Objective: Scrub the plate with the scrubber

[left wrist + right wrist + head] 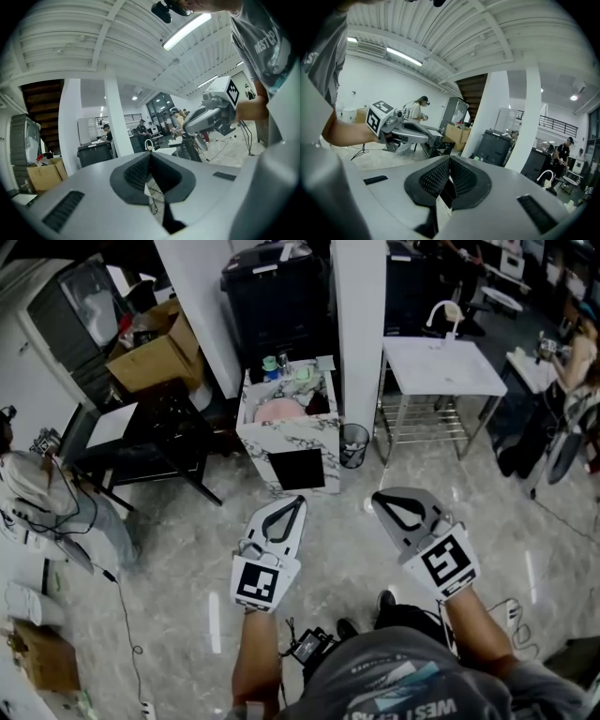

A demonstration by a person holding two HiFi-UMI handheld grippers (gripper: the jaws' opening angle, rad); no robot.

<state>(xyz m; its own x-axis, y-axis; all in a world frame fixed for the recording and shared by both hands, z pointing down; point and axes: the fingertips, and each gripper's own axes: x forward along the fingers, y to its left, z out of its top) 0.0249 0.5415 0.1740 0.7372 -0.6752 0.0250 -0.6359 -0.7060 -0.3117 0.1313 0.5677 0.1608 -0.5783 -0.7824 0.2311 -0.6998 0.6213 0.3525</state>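
A pink plate [278,411] lies in the top of a marble-patterned stand [286,439], straight ahead of me in the head view. Small bottles and cups [279,366] stand at its back edge; I cannot pick out a scrubber among them. My left gripper [298,500] and right gripper [377,496] hover side by side over the floor, short of the stand. Both are shut and hold nothing. The left gripper view shows its own pads [150,157] together, and the right gripper [185,127] beside them. In the right gripper view its jaws [450,161] are likewise shut.
A white pillar [361,324] rises just right of the stand, with a wire bin [353,444] at its foot. A white table [441,367] stands further right. A black bin [277,296], a cardboard box [155,352] and a dark table [150,432] are behind and left. People sit at both sides.
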